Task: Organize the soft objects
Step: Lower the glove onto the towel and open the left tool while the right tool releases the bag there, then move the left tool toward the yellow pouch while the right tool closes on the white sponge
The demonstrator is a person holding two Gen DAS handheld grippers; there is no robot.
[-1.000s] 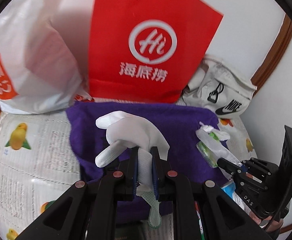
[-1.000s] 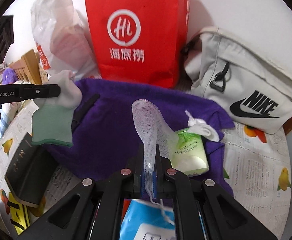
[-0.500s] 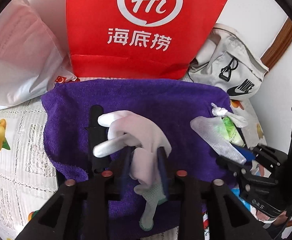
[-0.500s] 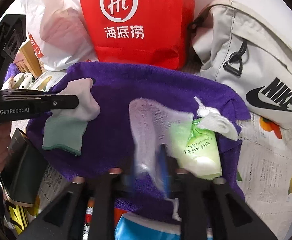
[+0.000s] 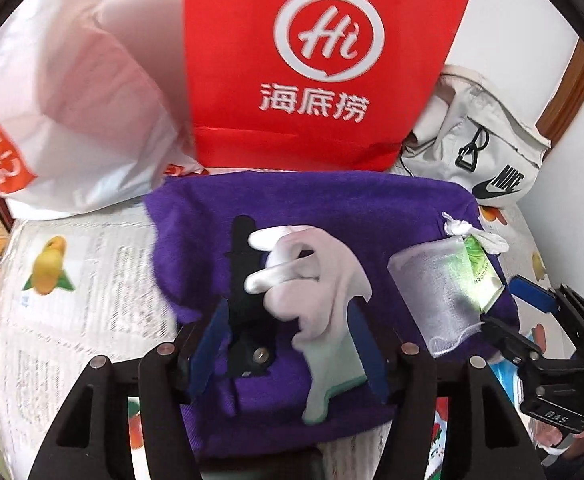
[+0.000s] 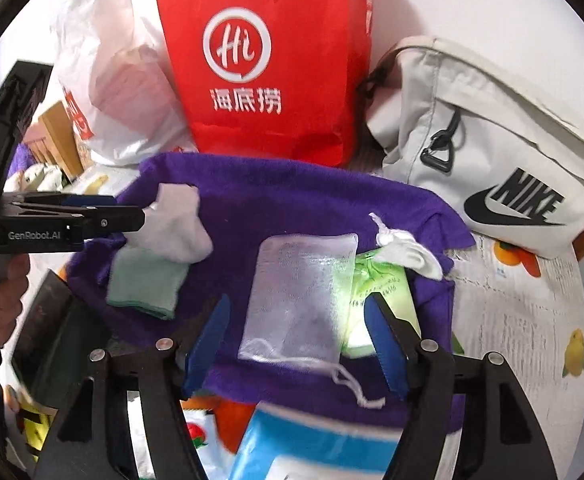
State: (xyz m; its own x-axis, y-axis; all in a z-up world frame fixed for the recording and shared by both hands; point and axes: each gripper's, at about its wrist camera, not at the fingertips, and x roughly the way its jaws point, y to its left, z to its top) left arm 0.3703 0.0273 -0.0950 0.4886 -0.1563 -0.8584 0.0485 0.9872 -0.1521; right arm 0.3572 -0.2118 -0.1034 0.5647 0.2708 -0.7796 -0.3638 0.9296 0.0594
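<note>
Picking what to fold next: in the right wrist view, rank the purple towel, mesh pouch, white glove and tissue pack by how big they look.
1. purple towel, clearly largest.
2. mesh pouch.
3. white glove, near the pouch's size, so this order is unsure.
4. tissue pack; partly hidden under the pouch, so unsure too.

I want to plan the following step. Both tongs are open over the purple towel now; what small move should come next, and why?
Probably draw both tongs back. The left tongs stand open around the white glove, the right tongs open around the mesh pouch; both items lie released on the purple towel.
</note>
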